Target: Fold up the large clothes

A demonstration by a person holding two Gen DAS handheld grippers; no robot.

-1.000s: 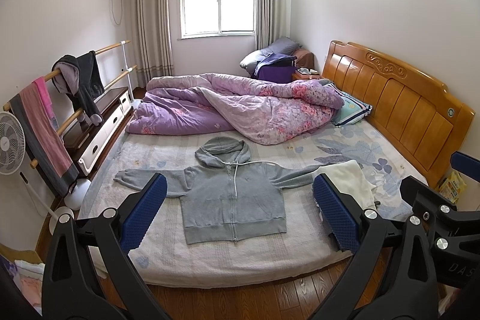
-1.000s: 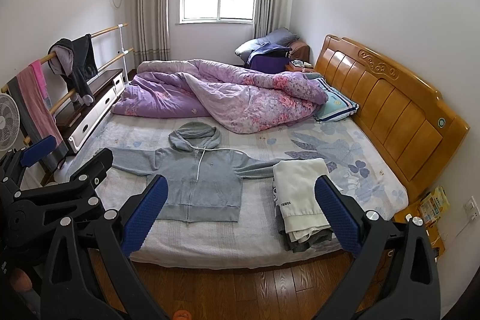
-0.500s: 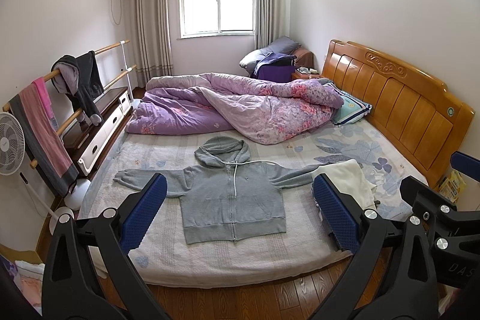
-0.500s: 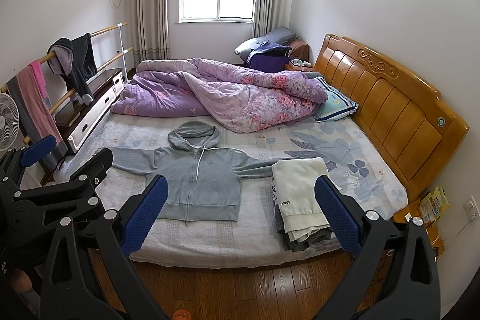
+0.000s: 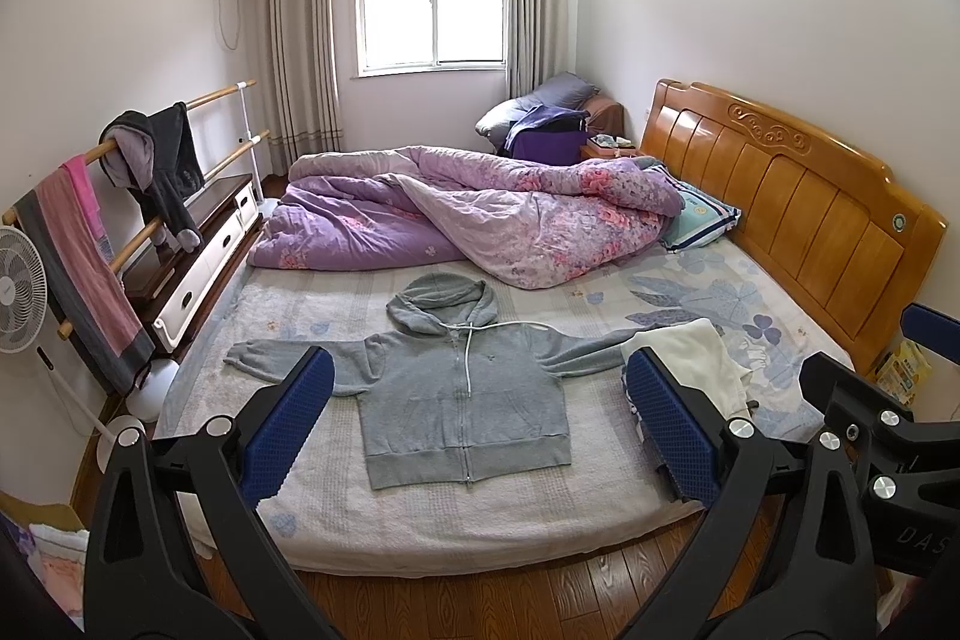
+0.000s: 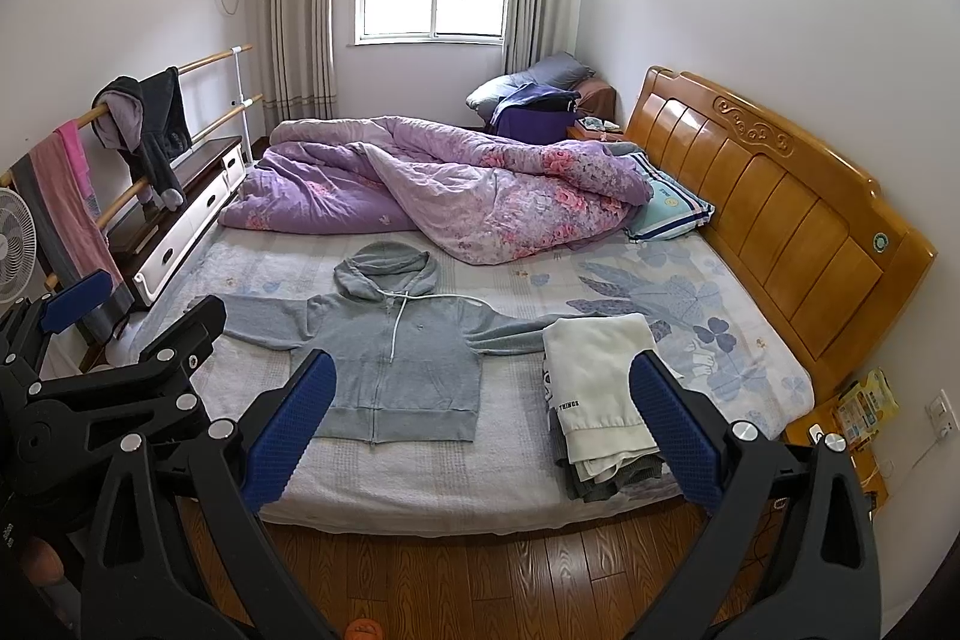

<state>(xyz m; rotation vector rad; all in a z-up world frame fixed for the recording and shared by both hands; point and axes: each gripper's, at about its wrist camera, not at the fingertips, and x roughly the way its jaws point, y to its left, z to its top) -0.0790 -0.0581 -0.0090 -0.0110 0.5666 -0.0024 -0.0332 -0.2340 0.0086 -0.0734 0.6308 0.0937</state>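
A grey zip hoodie [image 5: 462,388] lies flat and face up on the bed [image 5: 420,526], sleeves spread, hood toward the quilt; it also shows in the right wrist view [image 6: 399,370]. My left gripper [image 5: 480,424] is open and empty, held off the bed's near edge above the floor. My right gripper [image 6: 486,430] is open and empty, also back from the bed. A stack of folded clothes [image 6: 600,394] with a cream top lies by the hoodie's right sleeve; it also shows in the left wrist view [image 5: 696,364].
A purple floral quilt [image 5: 480,226] is heaped across the far half of the bed. A wooden headboard [image 5: 780,196] is on the right. A clothes rack [image 5: 120,196], a fan [image 5: 18,292] and a low cabinet [image 5: 198,244] stand on the left. Wood floor [image 6: 480,580] lies below.
Almost nothing has moved. Both grippers stay open and the views shift only very slightly.
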